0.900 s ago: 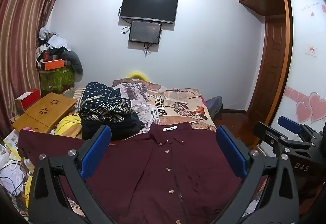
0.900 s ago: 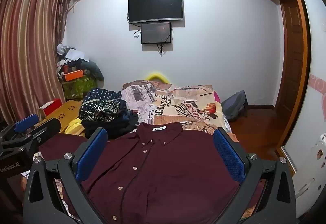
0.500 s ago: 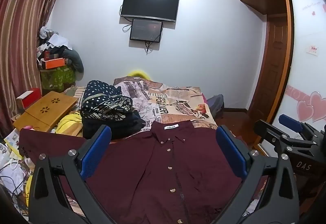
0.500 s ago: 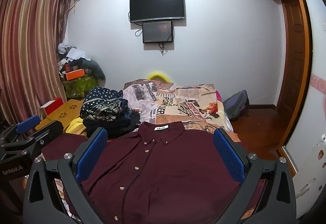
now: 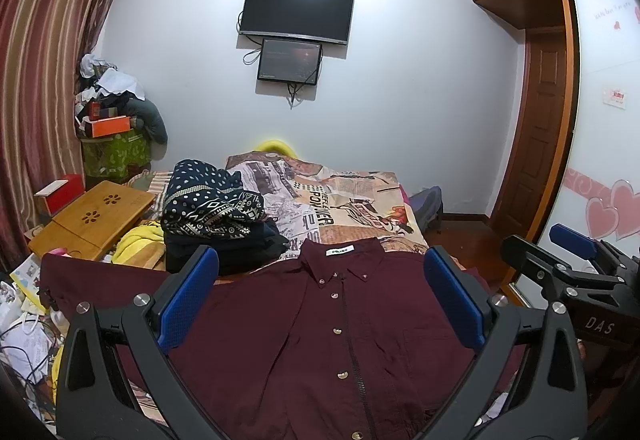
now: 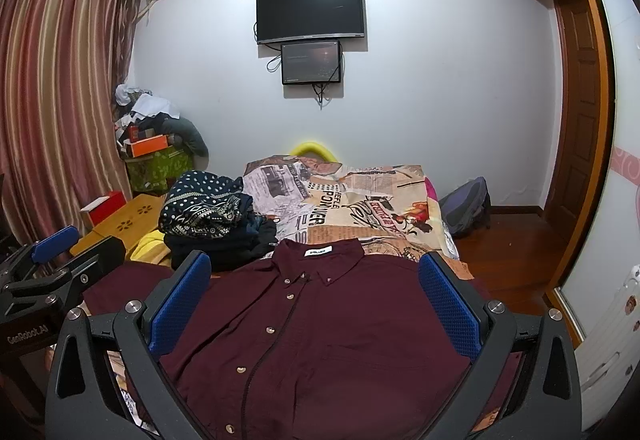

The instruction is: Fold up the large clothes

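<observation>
Here we are at the very start: the shirt point(image 5: 320, 340) lies spread out, front up, at the near end of the bed point(image 5: 360, 200), collar pointing to the far wall, and no fold is in it yet as far as I can see. Both tools hang above it, tipped a little downward. The left gripper point(image 5: 320, 300) has its blue pads wide apart with nothing between them but air, and the right gripper point(image 6: 314, 304) is just the same, spread wide and holding nothing. I'd call this the lining-up step, before any grab. Next, I reckon, each tool has to drop to a side of the shirt, a sleeve or a shoulder edge, pinch one layer only, and carry it across toward the button line. The shirt itself is dark maroon, buttoned down the front with pale buttons, a white label in the collar, a chest pocket just visible. It looks fairly flat, some soft creases across the body. One sleeve runs out to the left over the bed's edge; the other I can't make out well. A pile of dark clothes point(image 5: 216, 216) sits just beyond its left shoulder, close enough to get in the way of a sweep.
</observation>
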{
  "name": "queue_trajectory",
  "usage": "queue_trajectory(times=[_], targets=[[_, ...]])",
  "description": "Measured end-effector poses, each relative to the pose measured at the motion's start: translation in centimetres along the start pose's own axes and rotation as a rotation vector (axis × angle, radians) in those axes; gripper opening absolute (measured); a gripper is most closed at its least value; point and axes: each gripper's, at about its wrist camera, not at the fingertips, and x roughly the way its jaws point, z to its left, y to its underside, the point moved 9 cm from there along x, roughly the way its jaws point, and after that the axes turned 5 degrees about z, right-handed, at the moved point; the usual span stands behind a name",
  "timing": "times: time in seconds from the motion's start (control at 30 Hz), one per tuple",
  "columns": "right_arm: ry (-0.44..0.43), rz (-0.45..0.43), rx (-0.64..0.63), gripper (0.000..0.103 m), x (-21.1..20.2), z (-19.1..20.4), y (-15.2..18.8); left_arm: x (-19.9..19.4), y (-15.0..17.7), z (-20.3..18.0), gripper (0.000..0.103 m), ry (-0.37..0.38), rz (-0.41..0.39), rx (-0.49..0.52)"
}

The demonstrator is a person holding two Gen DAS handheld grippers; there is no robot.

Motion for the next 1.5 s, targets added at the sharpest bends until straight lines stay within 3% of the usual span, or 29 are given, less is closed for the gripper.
queue_trajectory(times=[1.5], targets=[[-0.011, 0.031, 0.006, 0.103, 0.52, -0.21, 0.19, 0.81, 0.36, 0.49, 0.103, -0.016, 0.014, -0.012]])
